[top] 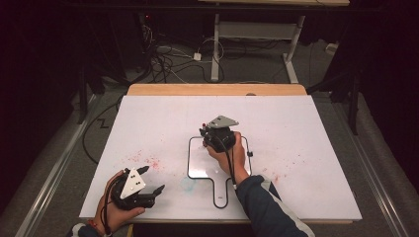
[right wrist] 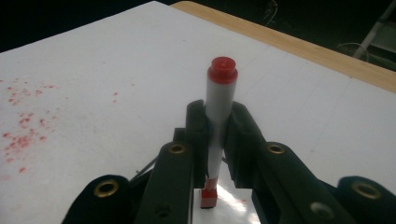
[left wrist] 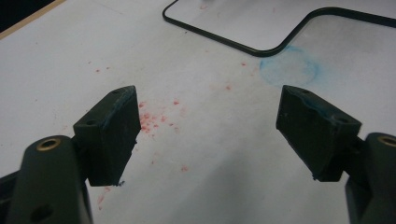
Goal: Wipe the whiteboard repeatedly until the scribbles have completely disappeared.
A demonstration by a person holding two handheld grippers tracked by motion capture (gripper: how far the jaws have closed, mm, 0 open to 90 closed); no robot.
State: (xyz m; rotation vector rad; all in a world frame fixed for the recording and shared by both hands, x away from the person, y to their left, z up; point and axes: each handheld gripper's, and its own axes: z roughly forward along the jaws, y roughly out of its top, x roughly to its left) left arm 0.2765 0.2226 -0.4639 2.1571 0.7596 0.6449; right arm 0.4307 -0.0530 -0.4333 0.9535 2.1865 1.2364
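A white marker with a red end [right wrist: 220, 93] stands upright between the jaws of my right gripper [right wrist: 219, 126], which is shut on its barrel. Its red lower end [right wrist: 208, 196] points down at a small black-framed whiteboard [right wrist: 236, 205]. From above, the right gripper [top: 208, 136] hovers over the top left part of that paddle-shaped whiteboard [top: 200, 168], the hand wrapped around it. My left gripper [top: 152, 180] rests near the table's front left corner, open. Its two black pads [left wrist: 112, 133] stand wide apart over bare white table, nothing between them [left wrist: 210, 130].
Red specks [left wrist: 154, 119] and a round blue smudge [left wrist: 289, 67] stain the white table top [top: 296, 128]. A wooden strip [top: 217, 89] edges the far side. Beyond it, cables and a desk frame [top: 257, 32] sit on the floor.
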